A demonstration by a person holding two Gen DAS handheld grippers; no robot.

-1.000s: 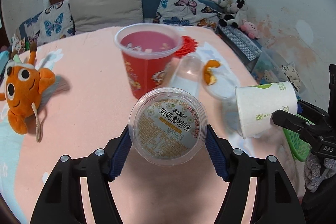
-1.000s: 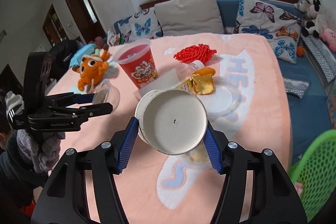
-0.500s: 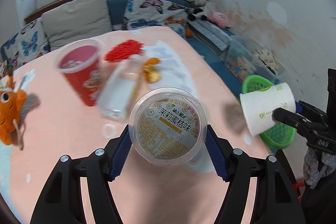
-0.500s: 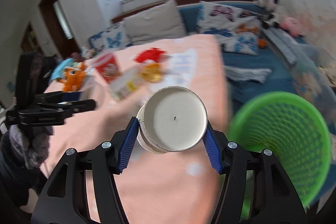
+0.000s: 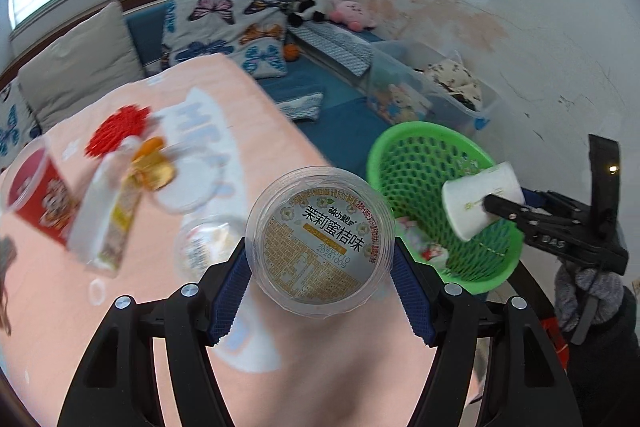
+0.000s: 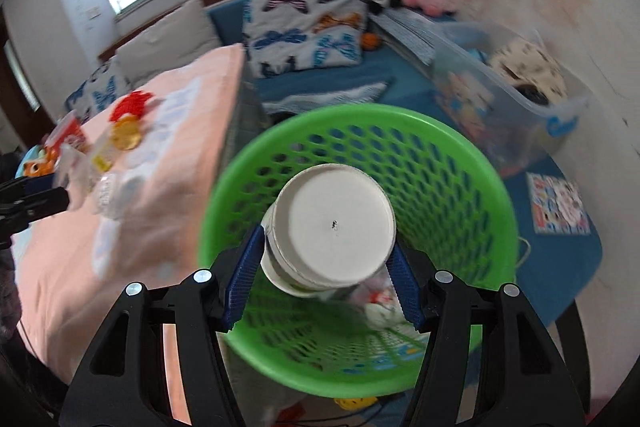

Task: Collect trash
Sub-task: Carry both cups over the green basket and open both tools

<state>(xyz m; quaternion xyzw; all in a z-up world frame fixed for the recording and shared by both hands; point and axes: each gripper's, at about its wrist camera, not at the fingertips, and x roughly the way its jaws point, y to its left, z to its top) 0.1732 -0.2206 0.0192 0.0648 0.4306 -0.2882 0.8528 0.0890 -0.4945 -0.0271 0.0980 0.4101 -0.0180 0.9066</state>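
Basket (image 6: 472, 187), green and perforated, stands on the floor just beside the pink-covered worktop (image 5: 328, 367); crumpled wrappers (image 6: 380, 303) lie at its bottom. Above its opening the right tool (image 6: 324, 259) clamps a white paper cup (image 6: 336, 223), tilted, base toward the camera, mouth pointing down into the basket. The left tool (image 5: 320, 279) grips a clear plastic tub (image 5: 320, 239) over the worktop's edge, printed bottom facing the camera. A red cup (image 5: 36, 195), its contents unclear, stands blurred farther back.
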